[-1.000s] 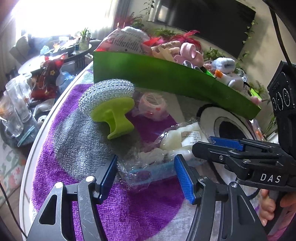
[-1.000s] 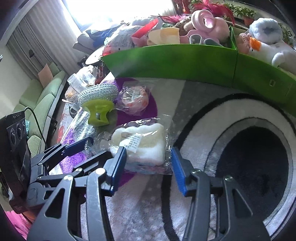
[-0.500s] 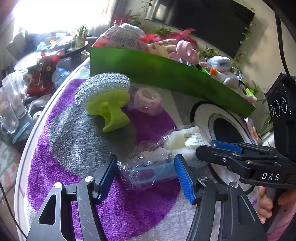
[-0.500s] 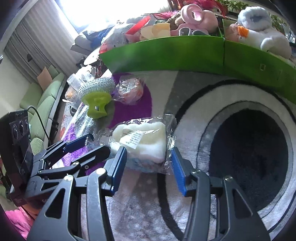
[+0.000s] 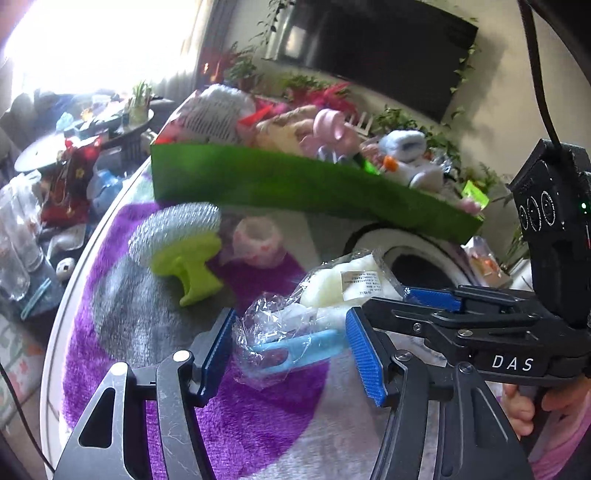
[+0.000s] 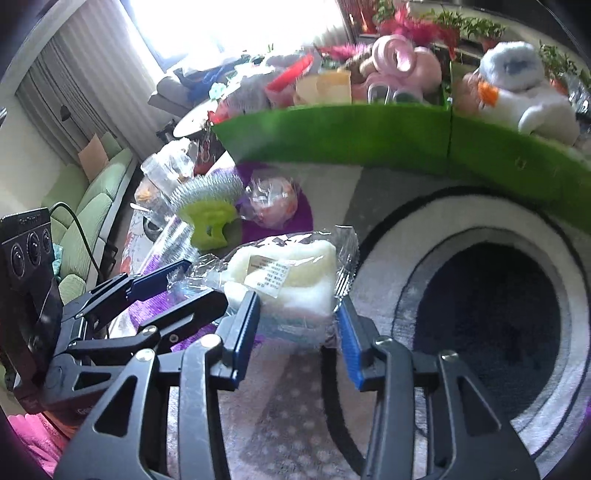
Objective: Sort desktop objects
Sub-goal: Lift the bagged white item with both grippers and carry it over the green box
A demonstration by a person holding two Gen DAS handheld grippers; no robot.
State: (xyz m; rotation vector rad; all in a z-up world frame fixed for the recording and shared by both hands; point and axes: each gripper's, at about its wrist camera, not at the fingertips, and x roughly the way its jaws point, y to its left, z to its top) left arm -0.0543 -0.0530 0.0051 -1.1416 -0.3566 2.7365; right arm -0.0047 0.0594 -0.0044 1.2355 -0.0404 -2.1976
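The plastic-wrapped packet [image 6: 284, 280] lies between both tools, its long axis running from one to the other; the right hand-held gripper [image 6: 299, 325] is closing on its white end; the left hand-held gripper [image 5: 291, 343] is closing around the crinkled blue-handled end, pads not yet pressing.

Lit by daylight from a blown-out window [image 5: 92, 40] at upper left in the left wrist view, top centre in the right wrist view [image 6: 236, 26]. Strong fisheye bending throughout, with dark vignetted corners. Smeared by motion blur across the green box [image 5: 295, 184] and the scrubber [image 5: 177, 236]; sharper on the near blue pads [image 5: 364, 354]. Glints of glare on the clear plastic wrap [image 6: 295, 258]. Soft, weak shadows only.
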